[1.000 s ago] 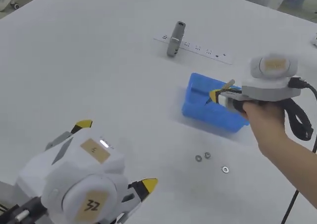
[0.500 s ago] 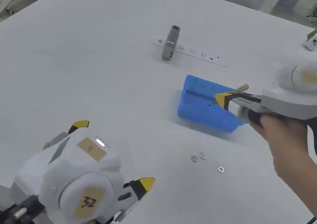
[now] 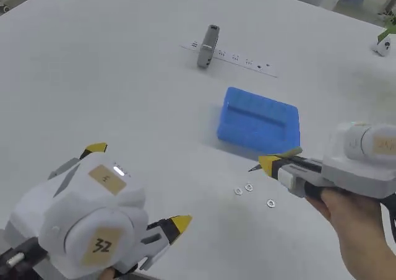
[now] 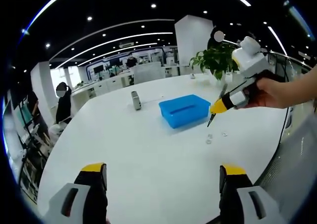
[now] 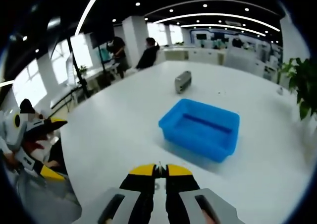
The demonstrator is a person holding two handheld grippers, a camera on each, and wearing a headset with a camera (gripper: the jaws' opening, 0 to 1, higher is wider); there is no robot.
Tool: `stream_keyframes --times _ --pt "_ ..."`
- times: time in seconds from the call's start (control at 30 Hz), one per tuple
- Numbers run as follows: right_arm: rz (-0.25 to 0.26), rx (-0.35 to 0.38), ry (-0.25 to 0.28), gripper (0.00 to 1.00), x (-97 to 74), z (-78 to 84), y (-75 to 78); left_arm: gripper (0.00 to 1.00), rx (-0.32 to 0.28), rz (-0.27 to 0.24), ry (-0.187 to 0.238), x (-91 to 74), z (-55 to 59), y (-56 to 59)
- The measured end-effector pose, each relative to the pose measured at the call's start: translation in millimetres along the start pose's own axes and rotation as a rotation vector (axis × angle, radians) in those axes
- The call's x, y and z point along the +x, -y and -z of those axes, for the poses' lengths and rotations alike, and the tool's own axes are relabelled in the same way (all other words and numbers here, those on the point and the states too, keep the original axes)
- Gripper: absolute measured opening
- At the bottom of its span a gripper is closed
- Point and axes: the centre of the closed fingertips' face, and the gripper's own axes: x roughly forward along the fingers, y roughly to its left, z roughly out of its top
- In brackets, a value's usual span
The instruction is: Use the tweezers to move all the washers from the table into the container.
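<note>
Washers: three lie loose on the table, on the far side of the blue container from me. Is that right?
Not the far side. In the head view the three washers lie loose on the table on the near side of the blue container, near the tip of the tweezers held in the right claw.

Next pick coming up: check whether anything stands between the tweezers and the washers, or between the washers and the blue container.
Nothing visible does. The tweezers in the right gripper point toward the three washers across bare table, and only bare table lies between the washers and the blue container.
</note>
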Motion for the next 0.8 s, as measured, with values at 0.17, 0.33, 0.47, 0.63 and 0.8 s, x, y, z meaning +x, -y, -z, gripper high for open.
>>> stream_keyframes --times 0.17,0.33,0.47,0.63,0.8 --pt "-0.007 -0.026 -0.045 0.03 5.6 14.5 1.3 0.98 -0.009 -0.003 0.004 -0.1 -0.6 -1.1" --pt "-0.017 -0.015 -0.06 0.03 13.4 20.4 1.7 0.98 -0.005 -0.006 -0.002 0.1 0.3 -1.5" --pt "-0.021 -0.005 -0.074 0.04 20.1 24.3 4.3 0.98 -0.003 -0.005 -0.011 0.4 1.7 -1.5" --pt "-0.015 0.0 -0.09 0.03 22.3 26.8 6.1 0.98 -0.002 -0.004 -0.014 0.5 2.1 -1.3" --pt "-0.008 -0.023 -0.097 0.04 22.7 24.9 6.7 0.98 0.001 -0.003 -0.017 0.7 2.4 -0.7"
